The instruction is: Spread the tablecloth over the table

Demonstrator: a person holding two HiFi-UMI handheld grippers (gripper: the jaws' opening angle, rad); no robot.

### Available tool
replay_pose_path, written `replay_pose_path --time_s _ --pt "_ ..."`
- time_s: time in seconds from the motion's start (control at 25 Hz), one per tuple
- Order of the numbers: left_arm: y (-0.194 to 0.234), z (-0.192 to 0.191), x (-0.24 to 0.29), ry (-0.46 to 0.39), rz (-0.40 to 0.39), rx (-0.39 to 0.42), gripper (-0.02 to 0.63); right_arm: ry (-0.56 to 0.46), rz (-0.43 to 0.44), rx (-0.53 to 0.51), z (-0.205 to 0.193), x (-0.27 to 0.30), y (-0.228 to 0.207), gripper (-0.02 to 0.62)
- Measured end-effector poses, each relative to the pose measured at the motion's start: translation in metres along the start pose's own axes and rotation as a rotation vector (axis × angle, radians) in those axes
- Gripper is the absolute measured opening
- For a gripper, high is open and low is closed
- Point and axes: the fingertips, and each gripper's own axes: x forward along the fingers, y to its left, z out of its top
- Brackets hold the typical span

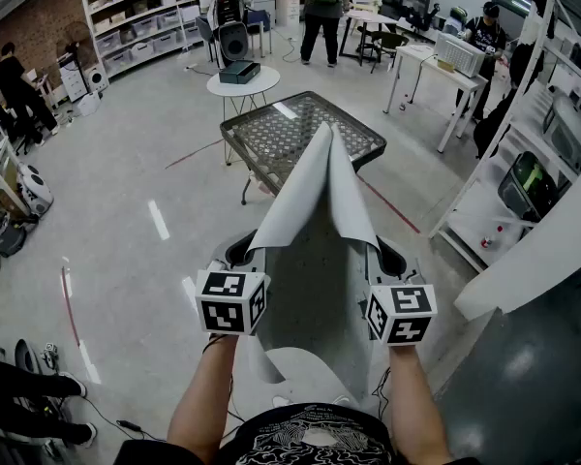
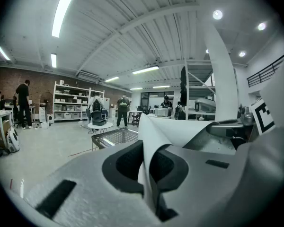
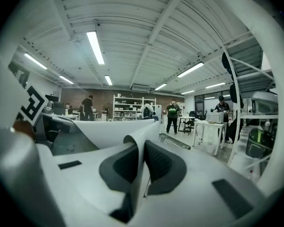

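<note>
Your left gripper has its fingers closed all the way down on the tablecloth; in the left gripper view the pale sheet runs as a thin edge between the two dark pads and curls up out of them. Your right gripper is the same, its fingers clamped shut on the cloth's other side, with the fabric pinched between the pads and bending away to the left. Both grippers sit side by side in front of you, near, pointing slightly downward, well apart from each other with the cloth stretched between them. The tablecloth is off the floor and in the air: from your two grips it rises into a tall folded peak toward the far side, and a loose part hangs down between your forearms toward your body. The tabletop, a dark metal mesh square on thin legs, stands beyond the grippers, and almost all of it is bare. The peak of the cloth overlaps its near edge in the head view, but you cannot tell from here whether it touches. Farther off to the left is a small round table carrying a dark box, and several people stand at the far benches and shelves.
</note>
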Motion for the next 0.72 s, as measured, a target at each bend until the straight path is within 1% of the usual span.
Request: replay_pose_path --time_s 0.36,0.72 --pt "0.016 0.003 0.006 -0.005 -0.034 0.011 0.009 -0.022 -0.015 0.005 0.007 0.008 0.011 0.006" --pt "0.023 0.008 0.022 -0.007 -0.046 0.012 0.009 -0.022 -0.041 0.005 0.009 0.02 0.005 0.006"
